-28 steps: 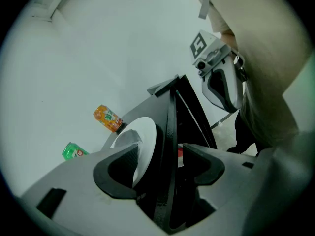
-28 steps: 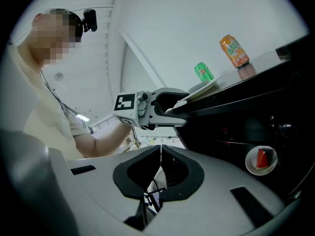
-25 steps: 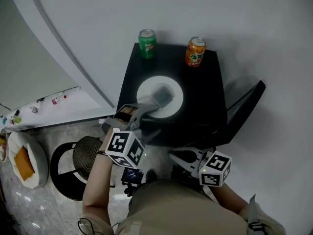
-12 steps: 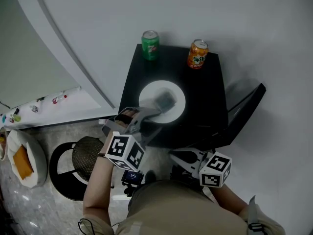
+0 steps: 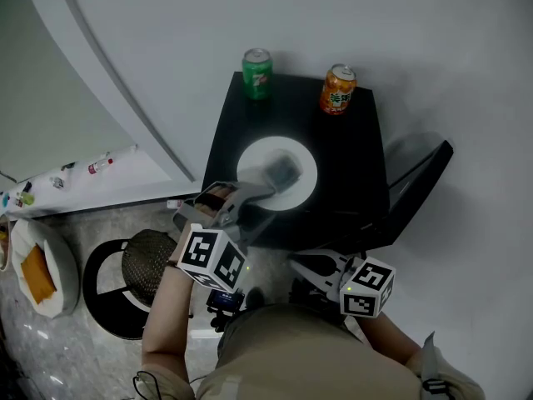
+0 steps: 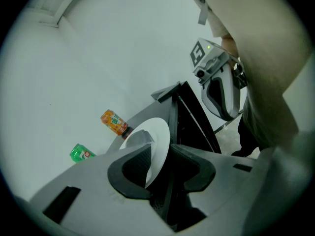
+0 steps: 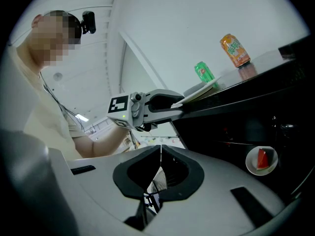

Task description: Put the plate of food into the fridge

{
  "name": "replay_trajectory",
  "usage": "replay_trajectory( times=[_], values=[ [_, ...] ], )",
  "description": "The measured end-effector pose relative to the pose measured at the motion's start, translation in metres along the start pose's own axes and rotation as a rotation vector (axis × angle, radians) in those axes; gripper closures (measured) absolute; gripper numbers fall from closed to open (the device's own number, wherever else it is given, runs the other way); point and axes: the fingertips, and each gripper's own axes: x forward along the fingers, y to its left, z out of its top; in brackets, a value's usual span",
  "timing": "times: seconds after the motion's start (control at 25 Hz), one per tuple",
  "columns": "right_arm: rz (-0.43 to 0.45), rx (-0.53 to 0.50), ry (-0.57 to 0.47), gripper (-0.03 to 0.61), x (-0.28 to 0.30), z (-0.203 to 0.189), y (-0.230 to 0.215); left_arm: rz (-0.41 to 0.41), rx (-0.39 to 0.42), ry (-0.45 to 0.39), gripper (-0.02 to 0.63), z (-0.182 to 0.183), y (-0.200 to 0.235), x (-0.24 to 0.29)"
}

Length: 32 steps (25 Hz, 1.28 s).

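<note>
A white plate point(image 5: 250, 161) carrying a grey piece of food point(image 5: 281, 170) rests on top of the low black fridge point(image 5: 350, 165). My left gripper point(image 5: 254, 192) reaches over the fridge's near left edge. Its jaws are closing, with the plate's rim point(image 6: 160, 136) between them and a dark gap still showing at the lower jaw. My right gripper point(image 5: 306, 265) hangs shut and empty in front of the fridge, below the left one. In the right gripper view, the plate point(image 7: 199, 90) lies flat with the left gripper point(image 7: 179, 102) at its edge.
A green can point(image 5: 256, 73) and an orange can point(image 5: 337, 88) stand at the back of the fridge top. The fridge door point(image 5: 420, 182) hangs open to the right. A small dish with a red slice point(image 7: 262, 160) sits inside. A round black stool point(image 5: 137, 277) stands at left.
The left gripper's jaws have narrowed around the plate's rim. The plate and the right gripper have stayed where they were.
</note>
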Motion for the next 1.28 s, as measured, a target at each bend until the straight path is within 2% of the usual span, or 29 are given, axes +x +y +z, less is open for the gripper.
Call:
replay_trajectory(
  times=[0.16,0.88,1.04,1.28],
  values=[
    [-0.007,0.002,-0.002,0.555,0.000,0.001,-0.001,0.008,0.003,-0.010,0.514,0.002,0.000,-0.003],
    [-0.023,0.040,-0.083,0.555,-0.005,0.025,-0.011,0.004,0.023,-0.014,0.525,0.003,-0.008,-0.013],
    [-0.021,0.095,-0.128,0.555,-0.007,0.037,-0.016,0.002,0.022,-0.020,0.525,0.004,-0.010,-0.016],
    [-0.037,0.239,-0.205,0.555,-0.012,0.053,-0.031,-0.006,0.022,-0.028,0.525,0.005,-0.014,-0.019]
  ],
)
